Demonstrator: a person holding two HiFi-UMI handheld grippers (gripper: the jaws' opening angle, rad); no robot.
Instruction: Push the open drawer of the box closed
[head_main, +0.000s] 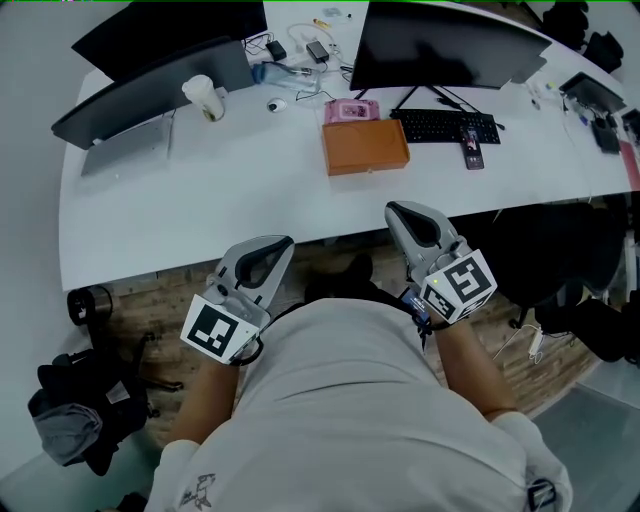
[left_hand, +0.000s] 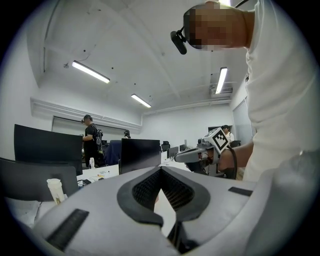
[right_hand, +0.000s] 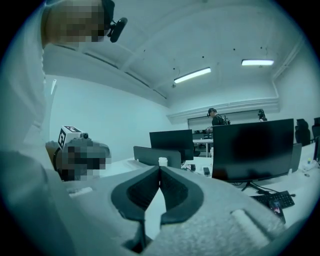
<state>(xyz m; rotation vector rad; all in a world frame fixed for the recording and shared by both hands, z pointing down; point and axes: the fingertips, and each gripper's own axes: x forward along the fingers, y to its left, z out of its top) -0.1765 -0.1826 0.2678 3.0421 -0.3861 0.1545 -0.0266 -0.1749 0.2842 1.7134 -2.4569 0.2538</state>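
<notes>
Nearest you, both tools sit close against your body, just short of the near edge of the tabletop (head_main: 200, 210), touching nothing. The left tongs (head_main: 286, 243) are pressed together at the tips with nothing between them. The right tongs (head_main: 392, 210) are the same, tips meeting and empty. That probably suits the job, since a push needs a blunt nose and not a grip.

Further out, well apart from both tools, the orange box (head_main: 365, 147) lies flat on the tabletop, a little nearer your right side, so the right tongs look like the natural ones to send. A pink part (head_main: 352, 110) lies against its far side. It may be the drawer standing out away from you, but that cannot be told from here. If it is, you would need to reach past the box and press back toward yourself.

Beyond it, the keyboard (head_main: 445, 126) lies to the box's right, and a dark monitor (head_main: 440, 45) stands behind.
</notes>
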